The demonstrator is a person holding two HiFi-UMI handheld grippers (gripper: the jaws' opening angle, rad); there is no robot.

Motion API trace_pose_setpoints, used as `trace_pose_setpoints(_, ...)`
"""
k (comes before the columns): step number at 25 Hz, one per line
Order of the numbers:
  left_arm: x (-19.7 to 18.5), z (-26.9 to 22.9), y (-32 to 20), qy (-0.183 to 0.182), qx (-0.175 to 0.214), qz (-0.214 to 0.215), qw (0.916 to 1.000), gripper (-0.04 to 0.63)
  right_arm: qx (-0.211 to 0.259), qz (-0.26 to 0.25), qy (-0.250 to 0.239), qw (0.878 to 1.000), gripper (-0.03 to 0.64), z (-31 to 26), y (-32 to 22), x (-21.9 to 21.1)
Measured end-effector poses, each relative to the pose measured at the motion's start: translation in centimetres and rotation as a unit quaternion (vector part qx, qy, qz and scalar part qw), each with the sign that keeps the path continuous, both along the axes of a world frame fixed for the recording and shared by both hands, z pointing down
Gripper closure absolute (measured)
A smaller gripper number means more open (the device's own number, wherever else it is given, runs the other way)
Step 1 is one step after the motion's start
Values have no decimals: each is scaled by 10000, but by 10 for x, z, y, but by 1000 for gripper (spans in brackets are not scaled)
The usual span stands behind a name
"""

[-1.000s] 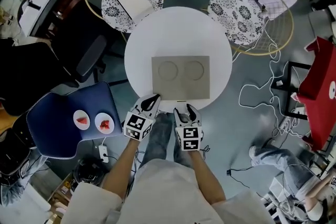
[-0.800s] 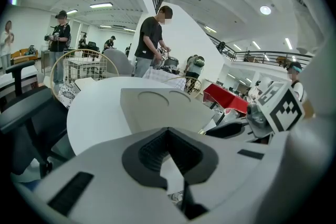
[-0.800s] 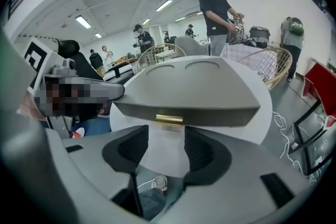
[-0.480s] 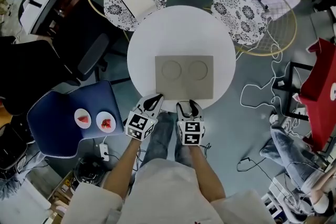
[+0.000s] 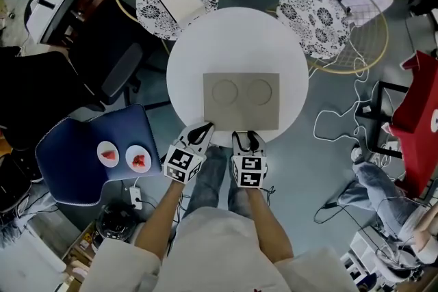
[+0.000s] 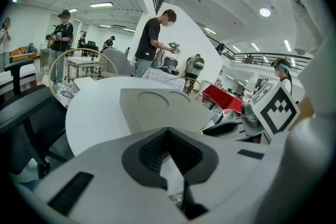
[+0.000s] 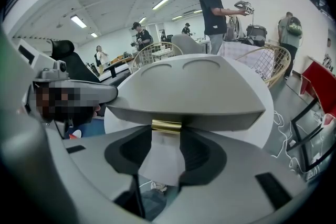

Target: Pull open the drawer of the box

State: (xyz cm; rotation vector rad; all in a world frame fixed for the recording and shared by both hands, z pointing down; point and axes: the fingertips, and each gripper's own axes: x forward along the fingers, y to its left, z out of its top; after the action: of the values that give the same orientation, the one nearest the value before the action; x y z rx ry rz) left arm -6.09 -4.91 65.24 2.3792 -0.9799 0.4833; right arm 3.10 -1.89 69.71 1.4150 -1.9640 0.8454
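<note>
a blue chair [image 5: 82, 147] sits at the left on the grey floor [image 5: 321, 174], beside a round white table [image 5: 236, 37] whose top carries only the flat grey box [image 5: 241, 100], near its front edge. the left gripper [image 5: 200, 132], tips together on nothing, hovers by the box's left front corner. the right gripper [image 5: 247, 140], jaws apart but just narrowing, straddles the brass handle [image 7: 166, 125]. loose cables [image 5: 342, 121] and a red table [image 5: 417, 113] lie rightward.
</note>
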Motion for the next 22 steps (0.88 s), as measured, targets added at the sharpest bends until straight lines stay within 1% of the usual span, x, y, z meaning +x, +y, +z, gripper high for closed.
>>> trace_pose_setpoints(14, 1, 1, -1, -35, 42, -44, 10000, 584, -9, -17, -64, 10000, 439, -1, 11, -2)
trace_pose_setpoints(22, 5, -1, -2, 99, 75, -116, 9999, 584, 85, -105, -95, 9999, 439, -1, 17, -2)
